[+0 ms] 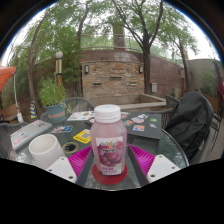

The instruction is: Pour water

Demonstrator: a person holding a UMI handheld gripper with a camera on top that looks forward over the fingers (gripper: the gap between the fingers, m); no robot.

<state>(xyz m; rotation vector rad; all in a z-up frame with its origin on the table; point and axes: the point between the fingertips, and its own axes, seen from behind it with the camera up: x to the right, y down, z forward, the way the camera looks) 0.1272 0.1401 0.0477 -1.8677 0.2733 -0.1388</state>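
Observation:
A plastic bottle [108, 146] with a white cap and a pink fruit label stands upright on a red coaster [108, 178] on the glass table [160, 135]. It stands between the fingers of my gripper [108, 162], whose pink pads [84, 160] show a gap on either side of it, so the gripper is open. Left of the bottle, just beyond the left finger, stands a white cup [45, 150].
Cards and papers [137, 123] lie scattered over the table beyond the bottle. A potted plant [52, 98] stands at the far left, a dark bag or chair [190, 122] at the right. A brick wall [110, 75] and trees rise behind.

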